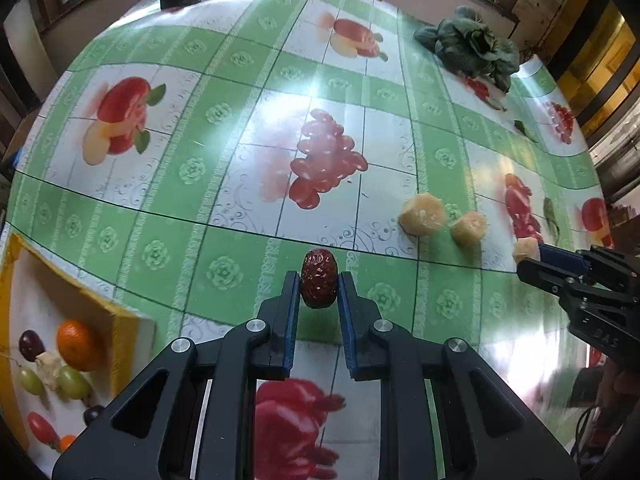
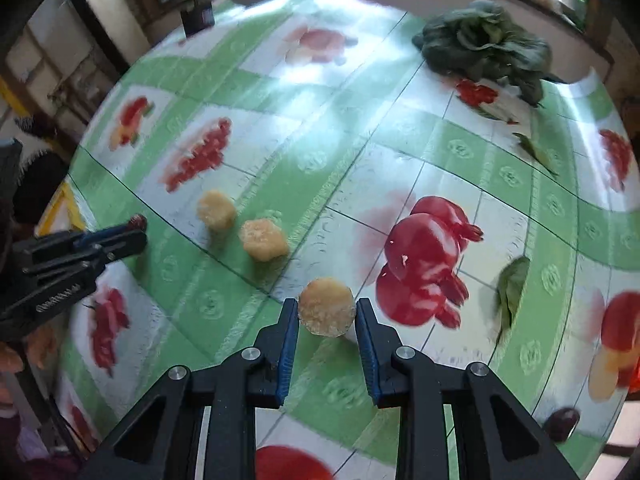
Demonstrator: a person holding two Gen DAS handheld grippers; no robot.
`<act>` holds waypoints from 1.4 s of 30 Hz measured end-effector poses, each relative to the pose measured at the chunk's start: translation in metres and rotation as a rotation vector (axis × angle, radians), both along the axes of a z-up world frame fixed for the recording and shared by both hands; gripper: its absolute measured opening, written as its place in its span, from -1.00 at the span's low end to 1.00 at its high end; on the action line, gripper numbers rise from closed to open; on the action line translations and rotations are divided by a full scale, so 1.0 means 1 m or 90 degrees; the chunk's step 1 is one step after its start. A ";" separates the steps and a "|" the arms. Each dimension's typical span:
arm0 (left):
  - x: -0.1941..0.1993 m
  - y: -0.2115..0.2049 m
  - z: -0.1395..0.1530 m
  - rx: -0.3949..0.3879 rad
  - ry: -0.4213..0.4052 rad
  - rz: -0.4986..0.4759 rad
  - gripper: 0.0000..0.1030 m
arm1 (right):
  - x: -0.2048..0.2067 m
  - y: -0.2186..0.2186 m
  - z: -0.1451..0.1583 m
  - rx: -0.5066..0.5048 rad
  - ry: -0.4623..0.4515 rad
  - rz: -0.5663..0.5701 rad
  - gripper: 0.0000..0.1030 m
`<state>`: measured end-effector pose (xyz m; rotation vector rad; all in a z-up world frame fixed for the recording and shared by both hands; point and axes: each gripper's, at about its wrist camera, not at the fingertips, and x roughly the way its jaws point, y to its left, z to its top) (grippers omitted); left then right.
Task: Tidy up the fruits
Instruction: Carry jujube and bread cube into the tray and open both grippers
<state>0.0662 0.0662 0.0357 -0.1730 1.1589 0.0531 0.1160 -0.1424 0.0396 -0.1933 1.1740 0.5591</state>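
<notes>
Over the fruit-print bench [image 1: 240, 208], our left gripper [image 1: 319, 280] clasped a red date [image 1: 319, 278], our right gripper [image 2: 326, 312] a yellow chunk [image 2: 326, 312]; next, we judged, the tray [image 1: 120, 320].

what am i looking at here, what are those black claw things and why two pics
Each black claw is a hand-held two-finger gripper with a camera on it; there is no robot arm. One picture looks along the left gripper, closed on a wrinkled red date. The other looks along the right gripper, closed on a pale yellow fruit chunk. Two more chunks lie on the fruit-print tablecloth, with leafy greens at the far edge. A yellow-rimmed tray at the left holds an orange, grapes and other fruit.
</notes>
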 end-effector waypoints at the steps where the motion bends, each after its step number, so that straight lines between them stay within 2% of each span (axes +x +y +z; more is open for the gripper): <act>1: -0.004 0.001 0.004 0.003 -0.003 -0.001 -0.65 | -0.006 -0.002 0.006 0.011 -0.004 -0.005 -0.46; 5: -0.020 0.005 0.015 0.006 -0.011 0.004 -0.65 | -0.034 0.000 0.025 0.042 -0.019 -0.011 -0.46; 11: -0.049 0.017 0.031 0.001 -0.027 0.008 -0.65 | -0.072 0.017 0.037 0.081 -0.017 -0.006 -0.46; 16: -0.074 0.036 0.046 0.005 -0.040 0.016 -0.65 | -0.090 0.048 0.039 0.094 -0.011 0.010 -0.46; 22: -0.103 0.069 0.057 0.036 -0.046 0.039 -0.65 | -0.113 0.090 0.045 0.104 -0.015 0.052 -0.46; 28: -0.125 0.099 0.062 0.068 -0.054 0.066 -0.65 | -0.132 0.131 0.051 0.103 -0.018 0.095 -0.46; 42: -0.153 0.160 0.056 0.079 -0.045 0.129 -0.65 | -0.163 0.217 0.054 0.089 -0.018 0.198 -0.46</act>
